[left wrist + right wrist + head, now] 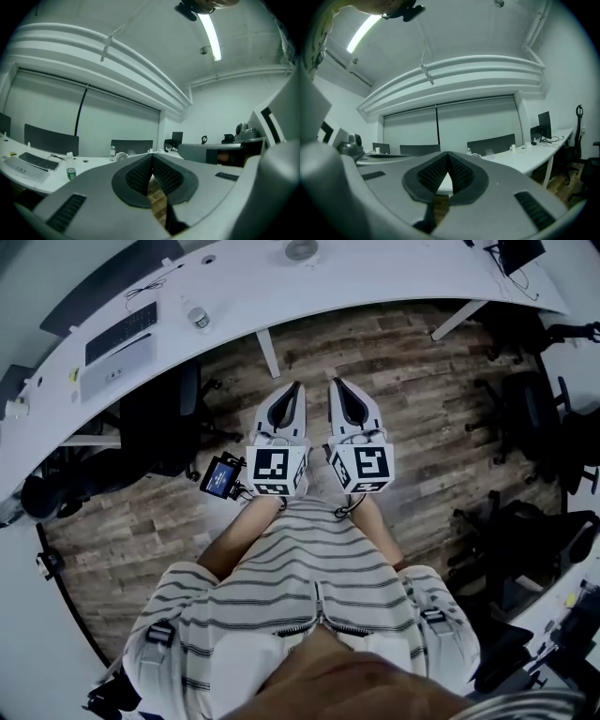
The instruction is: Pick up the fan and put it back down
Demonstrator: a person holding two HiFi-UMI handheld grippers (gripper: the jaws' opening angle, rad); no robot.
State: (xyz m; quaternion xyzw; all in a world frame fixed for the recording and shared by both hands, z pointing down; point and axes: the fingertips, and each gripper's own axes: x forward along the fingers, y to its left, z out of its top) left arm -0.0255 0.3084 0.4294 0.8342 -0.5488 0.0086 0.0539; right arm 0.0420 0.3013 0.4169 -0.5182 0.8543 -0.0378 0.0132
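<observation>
A small round white fan [301, 249] stands on the curved white desk [375, 277] at the far side of the room. It shows small and blurred in the left gripper view [122, 156], beside a bottle. My left gripper [295, 387] and right gripper [337, 383] are held side by side over the wooden floor, both pointing level at the desk and well short of it. The left gripper [152, 157] has its jaws together with nothing between them. The right gripper [448, 154] is likewise shut and empty.
On the desk's left part lie a laptop [117, 367], a keyboard [122, 331] and a water bottle [198, 317]. A dark office chair [159, 423] stands at the left and more chairs [530, 413] at the right. A white desk leg [268, 352] is straight ahead.
</observation>
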